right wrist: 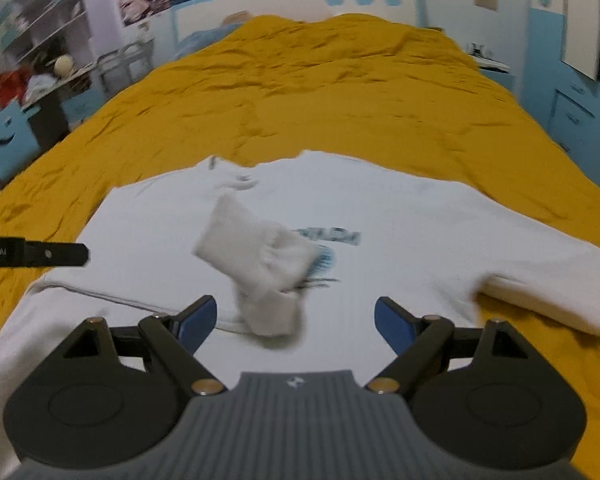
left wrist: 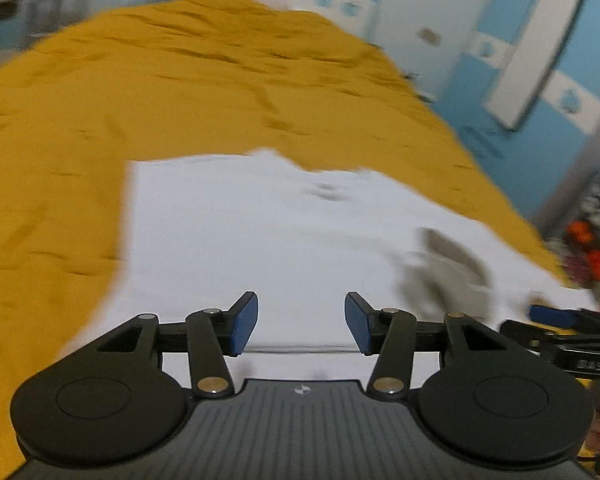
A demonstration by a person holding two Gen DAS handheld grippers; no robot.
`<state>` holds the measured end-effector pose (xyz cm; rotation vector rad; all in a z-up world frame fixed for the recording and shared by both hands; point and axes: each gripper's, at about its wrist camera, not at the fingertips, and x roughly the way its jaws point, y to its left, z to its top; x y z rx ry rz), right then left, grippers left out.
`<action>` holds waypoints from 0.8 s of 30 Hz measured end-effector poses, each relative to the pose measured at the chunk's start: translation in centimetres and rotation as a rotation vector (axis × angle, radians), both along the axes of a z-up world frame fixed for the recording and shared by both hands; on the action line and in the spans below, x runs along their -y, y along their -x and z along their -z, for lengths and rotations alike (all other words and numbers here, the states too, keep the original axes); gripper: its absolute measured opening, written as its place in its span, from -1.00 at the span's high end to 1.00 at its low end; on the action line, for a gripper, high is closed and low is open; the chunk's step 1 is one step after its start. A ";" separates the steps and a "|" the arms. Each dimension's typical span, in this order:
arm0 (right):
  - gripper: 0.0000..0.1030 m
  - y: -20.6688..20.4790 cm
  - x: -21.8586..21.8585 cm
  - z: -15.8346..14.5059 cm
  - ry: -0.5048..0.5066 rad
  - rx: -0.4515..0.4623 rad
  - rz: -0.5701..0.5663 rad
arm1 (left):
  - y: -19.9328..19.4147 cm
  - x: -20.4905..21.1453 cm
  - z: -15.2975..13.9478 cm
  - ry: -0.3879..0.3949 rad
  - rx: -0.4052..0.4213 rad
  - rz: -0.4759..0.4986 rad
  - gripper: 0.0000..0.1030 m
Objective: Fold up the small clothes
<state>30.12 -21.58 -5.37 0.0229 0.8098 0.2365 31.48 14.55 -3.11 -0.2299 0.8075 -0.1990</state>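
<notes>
A white T-shirt (right wrist: 400,232) with a blue print lies spread on the mustard bedspread (right wrist: 320,92). It also shows in the left wrist view (left wrist: 240,232). A small white sock (right wrist: 260,268), blurred, is in front of my right gripper (right wrist: 296,320), over the shirt; I cannot tell if it rests there or is in the air. The right gripper is open and empty. My left gripper (left wrist: 301,322) is open and empty over the shirt's near edge. The sock shows blurred in the left wrist view (left wrist: 444,264). The right gripper's finger (left wrist: 556,316) appears at the far right there.
The bedspread (left wrist: 180,92) covers a wide bed reaching to the headboard (right wrist: 292,4). Shelves and a desk (right wrist: 40,68) stand to the left of the bed. Blue cabinets (right wrist: 572,92) stand to the right. The left gripper's tip (right wrist: 56,254) juts in from the left edge.
</notes>
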 end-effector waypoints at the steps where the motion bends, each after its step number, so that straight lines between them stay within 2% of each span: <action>1: -0.59 -0.5 -0.8 0.3 0.014 0.007 0.000 | -0.2 -0.7 0.0 -0.018 0.004 -0.023 -0.13; 3: -0.57 -1.6 -2.0 0.8 0.044 0.022 0.010 | -0.7 -2.2 0.4 -0.045 0.000 -0.072 -0.13; 4: -0.39 -2.1 -2.2 1.0 0.041 0.029 0.024 | -0.9 -2.8 0.7 -0.054 -0.003 -0.095 -0.13; 5: -0.10 -2.5 -2.0 1.1 0.015 0.034 0.037 | -1.2 -3.3 0.9 -0.060 -0.006 -0.122 -0.13; 6: 0.73 -2.9 -1.5 1.2 -0.027 0.024 0.049 | -1.3 -4.0 1.2 -0.064 -0.012 -0.155 -0.13; 7: 0.95 -3.3 -0.7 1.1 -0.064 0.009 0.071 | -1.5 -4.5 1.4 -0.057 -0.014 -0.178 -0.13; 9: 0.91 -3.4 1.0 0.9 -0.084 0.004 0.117 | -1.5 -5.8 2.0 -0.024 -0.023 -0.205 -0.13; 11: 0.83 -3.1 2.9 1.1 -0.055 -0.003 0.171 | -1.1 -7.1 2.7 -0.012 -0.035 -0.224 -0.13; 13: 0.51 -2.4 5.6 1.6 -0.033 -0.039 0.252 | -1.0 -7.6 3.4 -0.016 -0.046 -0.234 -0.13; 18: 0.46 -0.7 11.2 2.4 -0.047 -0.105 0.396 | -0.9 -9.0 3.9 0.019 -0.043 -0.255 -0.13; 20: 0.45 -1.0 11.9 2.2 -0.074 -0.097 0.389 | -1.3 -9.5 3.9 0.042 -0.044 -0.269 -0.13; 24: 0.45 -3.0 11.8 2.4 -0.162 -0.077 0.333 | -3.2 -10.1 4.3 0.137 -0.047 -0.291 -0.13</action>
